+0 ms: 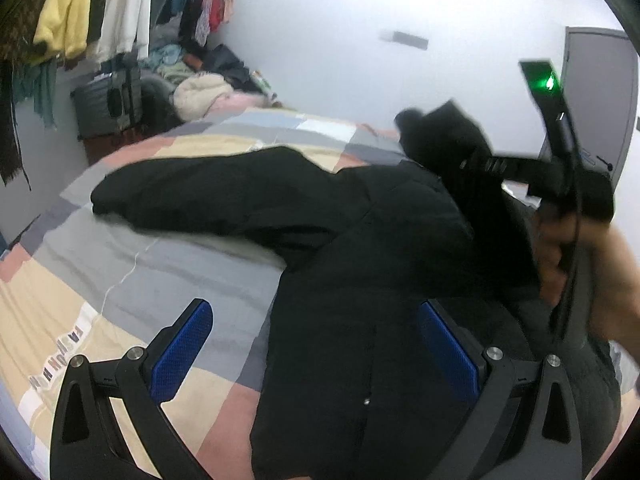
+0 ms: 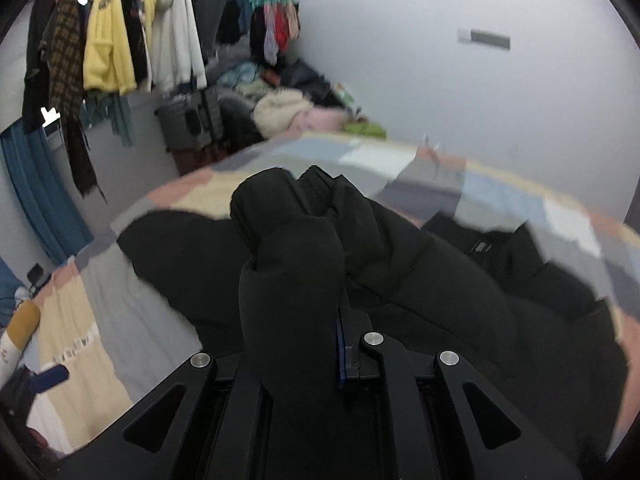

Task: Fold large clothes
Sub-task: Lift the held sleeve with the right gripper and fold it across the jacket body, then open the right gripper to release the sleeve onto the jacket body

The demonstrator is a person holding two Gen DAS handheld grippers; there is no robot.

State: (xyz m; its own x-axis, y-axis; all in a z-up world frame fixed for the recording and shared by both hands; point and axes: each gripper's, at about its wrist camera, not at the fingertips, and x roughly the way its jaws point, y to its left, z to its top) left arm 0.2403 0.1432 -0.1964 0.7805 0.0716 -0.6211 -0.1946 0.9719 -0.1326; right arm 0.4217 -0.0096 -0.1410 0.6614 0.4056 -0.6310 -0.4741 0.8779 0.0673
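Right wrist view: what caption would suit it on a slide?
Right gripper shut on a black jacket sleeve, above a patchwork bedspread.

Bed (image 1: 132, 264) with a patchwork cover in pink, cream and grey, black coat (image 1: 340, 248) spread across it, one sleeve stretched out

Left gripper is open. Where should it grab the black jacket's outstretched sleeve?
Probably the cuff end of the black jacket, coming from the bed's open side: that end lies flat and free on the quilt, while the right gripper already clamps a bunched fold.
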